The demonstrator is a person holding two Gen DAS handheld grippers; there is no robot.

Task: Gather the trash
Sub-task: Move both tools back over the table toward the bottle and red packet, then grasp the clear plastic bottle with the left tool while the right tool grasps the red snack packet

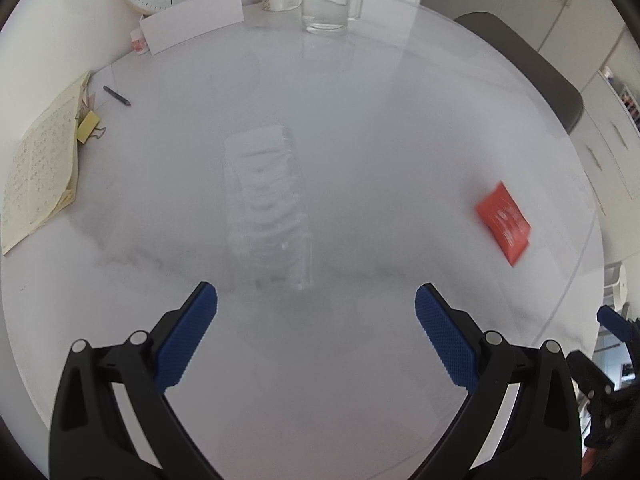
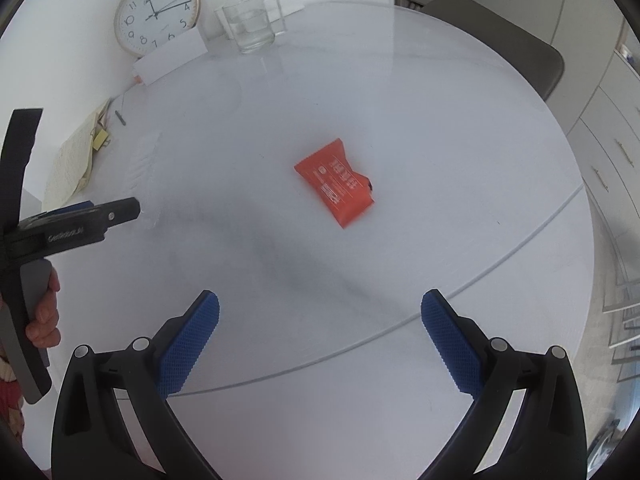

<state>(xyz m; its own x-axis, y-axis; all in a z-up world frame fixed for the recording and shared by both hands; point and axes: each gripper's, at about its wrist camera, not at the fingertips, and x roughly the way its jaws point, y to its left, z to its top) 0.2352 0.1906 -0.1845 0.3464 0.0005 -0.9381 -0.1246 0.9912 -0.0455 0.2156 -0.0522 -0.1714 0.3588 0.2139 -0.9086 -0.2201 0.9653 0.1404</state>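
Round white desk (image 2: 400, 128) against a white wall, with a clock (image 2: 157, 12) and a glass water jug (image 2: 252, 26) at the far edge, papers (image 1: 40, 168) and a pen (image 1: 117, 95) at the left. Two candidates for trash: an orange wrapper (image 2: 335, 182) near the middle of the desk, and a clear plastic tray (image 1: 266, 204), faint and blurred, more to the left.

Right hand-held gripper (image 2: 320, 334) wide open, empty, pointing almost straight at the orange wrapper, which lies ahead and a little right of its centre line. Long axis of the wrapper diagonal, from upper left to lower right, so not square to the open jaws; probably a small turn of the wrist needed before closing.

Left hand-held gripper (image 1: 316, 326) also wide open and empty, facing the clear tray just ahead, long axis running away from it. Orange wrapper well apart to its right, so nearer to the right one
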